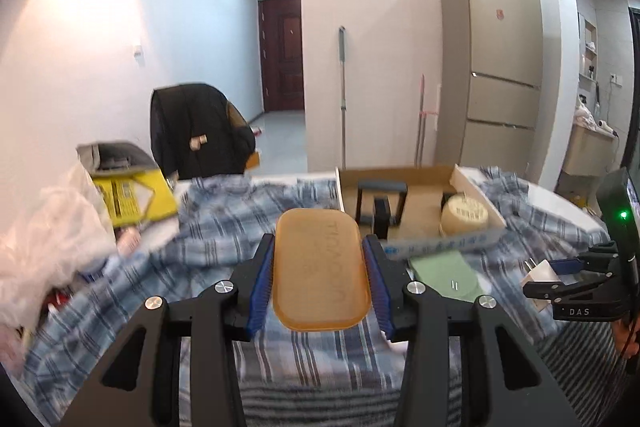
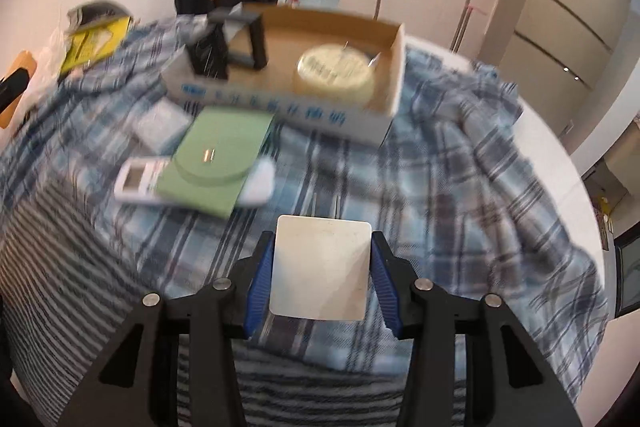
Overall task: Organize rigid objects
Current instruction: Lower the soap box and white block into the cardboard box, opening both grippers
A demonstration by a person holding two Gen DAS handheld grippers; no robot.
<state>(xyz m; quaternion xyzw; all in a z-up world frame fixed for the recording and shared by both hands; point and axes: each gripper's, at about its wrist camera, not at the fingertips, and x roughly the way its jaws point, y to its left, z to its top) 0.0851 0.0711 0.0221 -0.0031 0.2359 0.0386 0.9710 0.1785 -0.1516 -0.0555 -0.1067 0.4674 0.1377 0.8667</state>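
Note:
My left gripper (image 1: 319, 283) is shut on an amber translucent bar (image 1: 319, 269) and holds it above the plaid cloth. My right gripper (image 2: 320, 271) is shut on a white power adapter (image 2: 321, 267); in the left wrist view its prongs show on the adapter (image 1: 541, 274) at the right. A cardboard box (image 2: 390, 63) stands ahead, holding a black stand (image 2: 244, 43) and a round cream tin (image 2: 335, 71). A green scale (image 2: 218, 157) lies on a white remote (image 2: 140, 181) in front of the box.
A yellow packet (image 1: 134, 199) and plastic bags (image 1: 48, 239) lie at the left. A chair with a black jacket (image 1: 196, 131) stands behind the table. A fridge (image 1: 492, 55) and a mop (image 1: 342, 95) stand at the back. A white table edge (image 2: 560, 155) curves at the right.

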